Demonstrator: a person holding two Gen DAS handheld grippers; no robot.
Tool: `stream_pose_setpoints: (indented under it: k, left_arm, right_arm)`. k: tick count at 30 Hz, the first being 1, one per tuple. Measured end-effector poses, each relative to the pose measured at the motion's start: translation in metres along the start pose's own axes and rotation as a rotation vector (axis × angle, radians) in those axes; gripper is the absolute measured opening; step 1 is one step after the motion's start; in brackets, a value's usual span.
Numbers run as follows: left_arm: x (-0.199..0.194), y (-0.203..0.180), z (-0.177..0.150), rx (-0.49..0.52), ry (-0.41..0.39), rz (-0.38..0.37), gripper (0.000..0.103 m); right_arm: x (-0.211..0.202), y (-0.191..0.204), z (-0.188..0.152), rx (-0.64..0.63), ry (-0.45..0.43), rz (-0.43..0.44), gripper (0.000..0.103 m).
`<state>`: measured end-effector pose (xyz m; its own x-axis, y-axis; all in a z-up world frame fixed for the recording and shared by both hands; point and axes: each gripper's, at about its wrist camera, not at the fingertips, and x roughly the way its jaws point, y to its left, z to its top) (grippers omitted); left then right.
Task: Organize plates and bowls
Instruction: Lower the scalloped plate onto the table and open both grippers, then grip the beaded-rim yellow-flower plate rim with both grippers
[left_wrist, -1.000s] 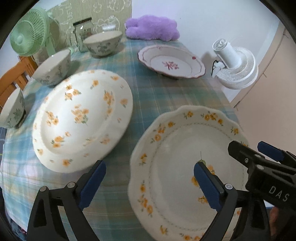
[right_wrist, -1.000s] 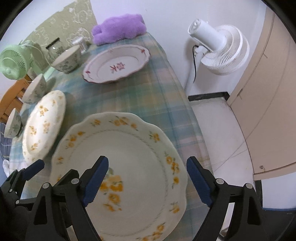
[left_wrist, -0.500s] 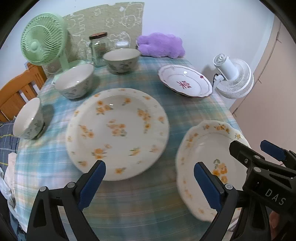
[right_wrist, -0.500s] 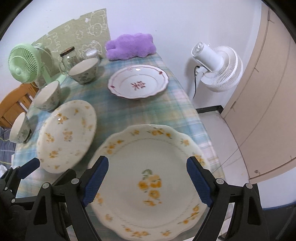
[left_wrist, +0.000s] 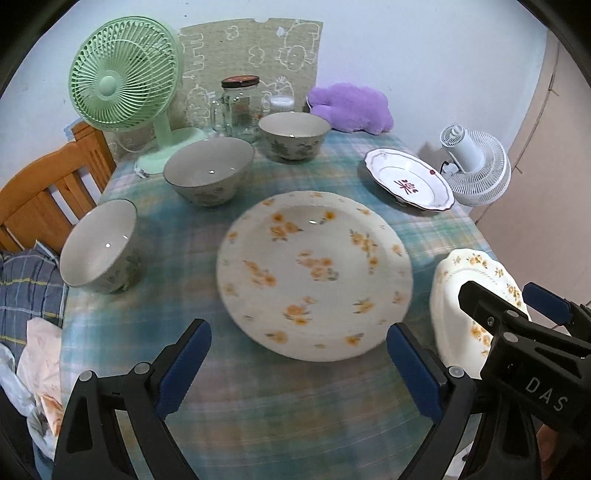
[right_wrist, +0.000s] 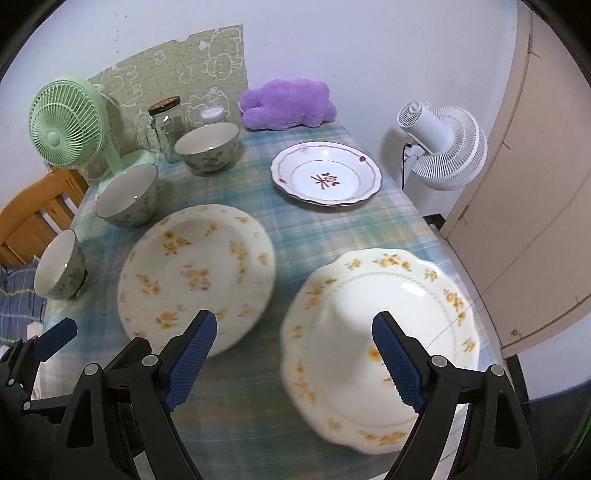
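Observation:
A round plate with yellow flowers (left_wrist: 314, 273) lies mid-table; it also shows in the right wrist view (right_wrist: 195, 273). A scalloped plate with yellow flowers (right_wrist: 384, 332) lies at the near right edge, also in the left wrist view (left_wrist: 461, 295). A white plate with a red motif (left_wrist: 408, 179) (right_wrist: 327, 175) sits far right. Three patterned bowls (left_wrist: 98, 247) (left_wrist: 208, 170) (left_wrist: 293, 134) stand along the left and back. My left gripper (left_wrist: 299, 365) is open above the table, just short of the round plate. My right gripper (right_wrist: 291, 358) is open over the scalloped plate's near left rim.
A green desk fan (left_wrist: 123, 74), glass jars (left_wrist: 240, 103) and a purple plush (left_wrist: 349, 107) stand at the table's back. A white fan (right_wrist: 441, 147) stands on the floor to the right, beside a beige cabinet (right_wrist: 535, 184). A wooden chair (left_wrist: 44, 192) is on the left.
Both grippers have pulled back and up from the plates, so more of the table shows. Both stayed open. The plates and bowls have not moved.

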<state>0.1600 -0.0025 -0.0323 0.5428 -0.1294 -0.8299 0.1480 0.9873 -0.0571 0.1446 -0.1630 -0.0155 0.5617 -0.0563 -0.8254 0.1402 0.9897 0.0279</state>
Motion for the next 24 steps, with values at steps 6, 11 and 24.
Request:
stream_pose_setpoints:
  k: [6, 11, 24]
  left_arm:
    - [-0.001, 0.024, 0.005, 0.008, -0.008, -0.015, 0.096]
    - [0.007, 0.036, 0.014, -0.006, -0.008, -0.018, 0.096]
    - [0.063, 0.038, 0.04, -0.041, 0.026, 0.032, 0.093]
  right_arm:
    - [-0.002, 0.027, 0.001, 0.035, -0.01, -0.022, 0.088]
    - [0.005, 0.038, 0.009, 0.04, -0.015, -0.029, 0.088]
    - [0.064, 0.047, 0.043, 0.0, 0.017, -0.027, 0.088]
